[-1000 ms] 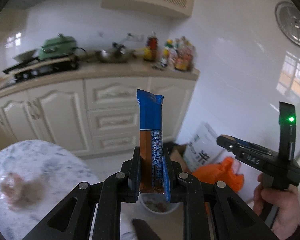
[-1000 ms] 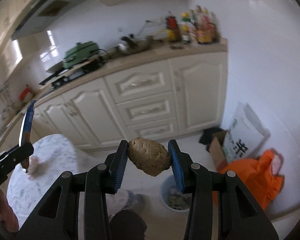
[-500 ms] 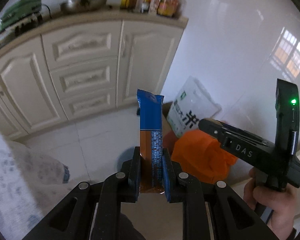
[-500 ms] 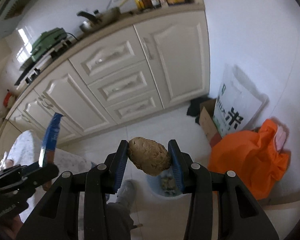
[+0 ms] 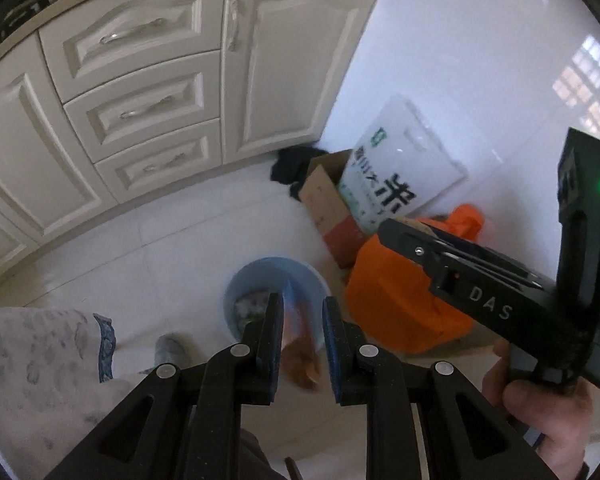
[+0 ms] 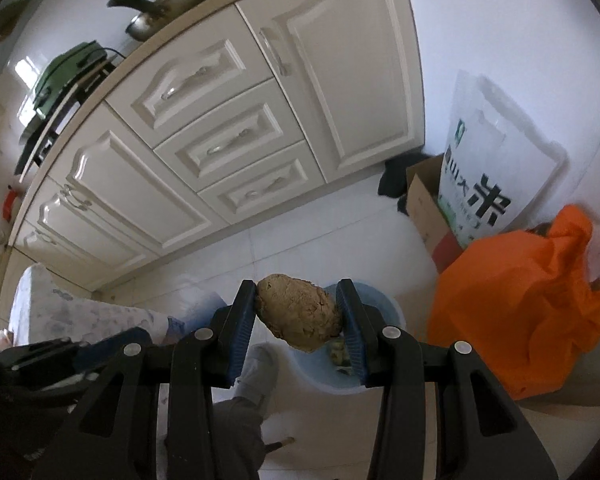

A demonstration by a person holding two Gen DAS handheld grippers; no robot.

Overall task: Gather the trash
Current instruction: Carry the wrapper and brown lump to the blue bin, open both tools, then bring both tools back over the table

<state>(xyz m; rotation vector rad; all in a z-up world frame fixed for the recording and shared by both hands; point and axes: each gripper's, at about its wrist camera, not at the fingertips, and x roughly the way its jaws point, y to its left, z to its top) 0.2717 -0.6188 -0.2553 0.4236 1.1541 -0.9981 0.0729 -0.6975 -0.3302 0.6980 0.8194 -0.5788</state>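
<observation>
Blurred blue-and-brown snack wrapper [image 5: 298, 344], lower centre of frame, loose between parted left gripper [image 5: 300, 342] jaws above round pale-blue plastic bin [image 5: 236, 284]; right gripper [image 6: 298, 316] clamped on lumpy brown wad [image 6: 298, 316], lower centre.

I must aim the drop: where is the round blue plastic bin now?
The round blue plastic bin stands on the white floor, left of the orange bag.
</observation>
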